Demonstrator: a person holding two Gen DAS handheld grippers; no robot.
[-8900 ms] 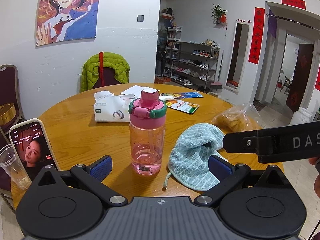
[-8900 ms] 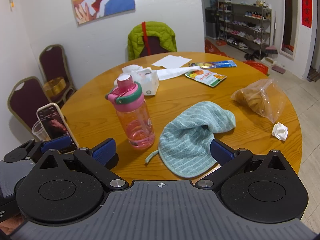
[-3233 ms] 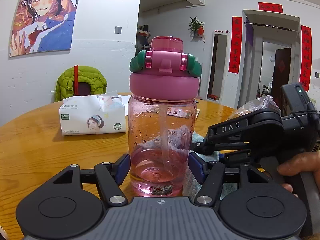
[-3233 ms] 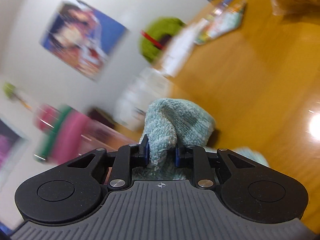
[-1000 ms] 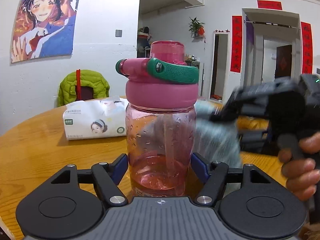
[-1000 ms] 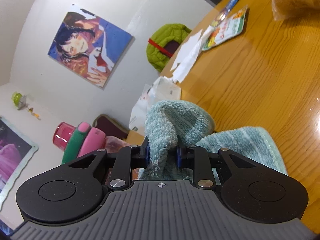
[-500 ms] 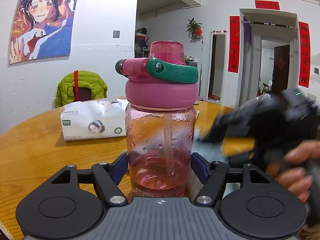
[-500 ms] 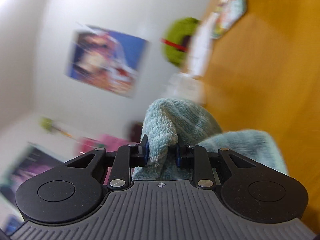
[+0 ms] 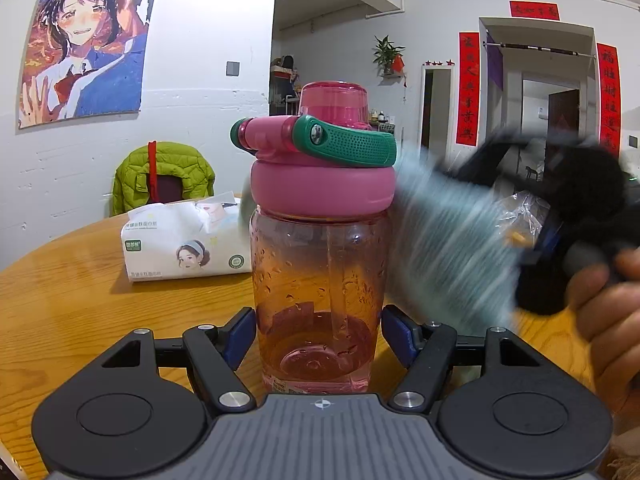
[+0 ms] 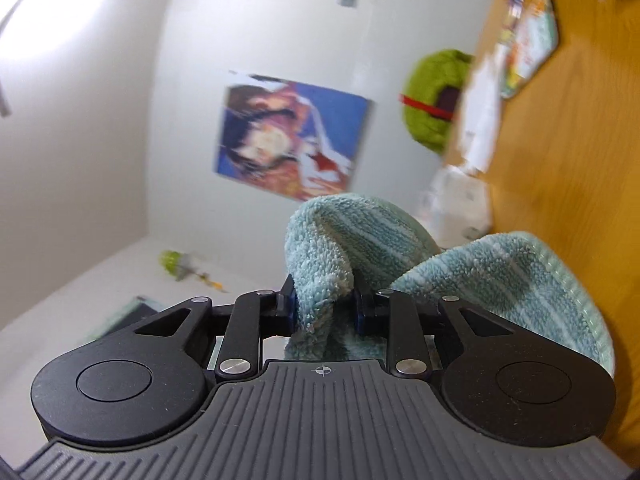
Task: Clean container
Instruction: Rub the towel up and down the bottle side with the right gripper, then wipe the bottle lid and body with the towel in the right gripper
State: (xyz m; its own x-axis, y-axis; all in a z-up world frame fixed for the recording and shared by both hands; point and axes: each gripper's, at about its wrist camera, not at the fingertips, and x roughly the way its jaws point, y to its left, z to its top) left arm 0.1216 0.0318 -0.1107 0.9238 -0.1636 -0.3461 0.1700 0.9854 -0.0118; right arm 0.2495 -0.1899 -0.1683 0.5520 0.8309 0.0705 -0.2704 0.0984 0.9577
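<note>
My left gripper (image 9: pixel 319 338) jaws clamp the bottle (image 9: pixel 320 264) upright on the surface (image 9: pixel 72 304); my right gripper (image 10: pixel 325 310) jaws pinch the cloth (image 10: pixel 360 236), blurred beside its lid (image 9: pixel 322 192).

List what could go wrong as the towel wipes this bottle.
1. The left claw grips the bottle only near its base, so a sideways push from the towel at lid height could tip or twist it.
2. Liquid sits in the bottle; if the lid is not sealed, a tip might spill it on the table.
3. The right claw pinches just one fold of towel; it could slip free.
</note>
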